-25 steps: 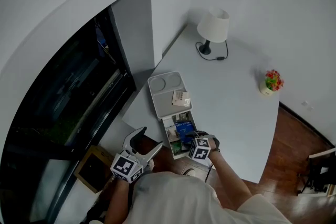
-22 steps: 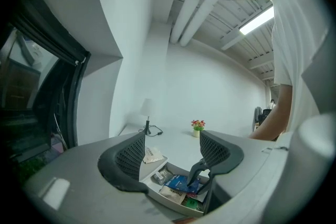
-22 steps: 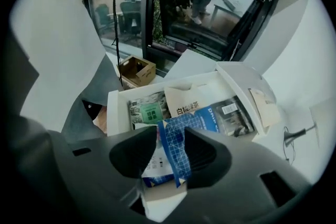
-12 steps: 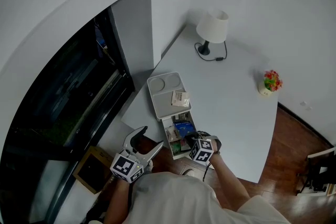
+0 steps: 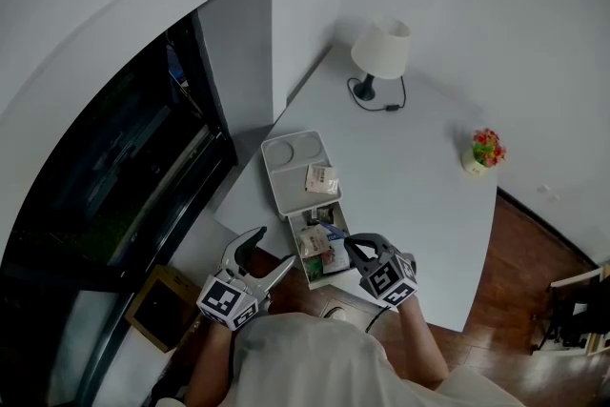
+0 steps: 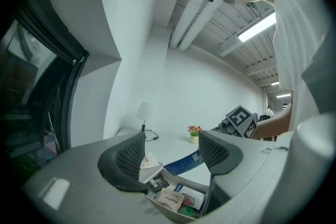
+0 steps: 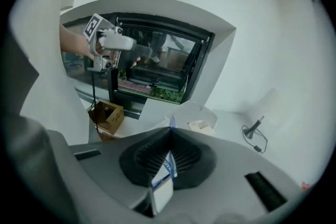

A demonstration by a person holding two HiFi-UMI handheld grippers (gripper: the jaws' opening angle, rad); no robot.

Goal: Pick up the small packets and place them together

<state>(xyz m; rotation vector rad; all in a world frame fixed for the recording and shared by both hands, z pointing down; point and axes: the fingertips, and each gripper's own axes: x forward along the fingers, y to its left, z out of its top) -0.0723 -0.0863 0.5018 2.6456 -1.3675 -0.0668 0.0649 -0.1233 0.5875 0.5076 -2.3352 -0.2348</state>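
Far left is the dark window (image 5: pixel 105 176), and below it an open cardboard box (image 5: pixel 162 308) sits on the floor. My left gripper (image 5: pixel 269 254) hangs off the near-left corner of the tabletop (image 5: pixel 410 186). Its fingers (image 6: pixel 128 157) stand wide apart and nothing is pressed between them. Through that gap I look across at the things on the tabletop.

Next comes the white tray (image 5: pixel 291 188), lying near the tabletop's left edge. One pale small packet (image 5: pixel 321 178) rests on its right half. Against the tray's near end sits a small open box (image 5: pixel 297 253) with more packets (image 5: pixel 315 245) lying loose in it, a beige one on top.

Right of the box is my right gripper (image 5: pixel 351 248), raised above the box's right side and tilted downward. Its fingers (image 7: pixel 189 157) are shut tight on a blue and white packet (image 7: pixel 166 176), which stands edge-on between the pads. From my left gripper's view the same packet hangs in the air above the box, clear of the others.

Further back stands a white-shaded lamp (image 5: pixel 381 50) with its cord curled at the base. Far right, near the tabletop's edge, is a little flower pot (image 5: pixel 483 151)
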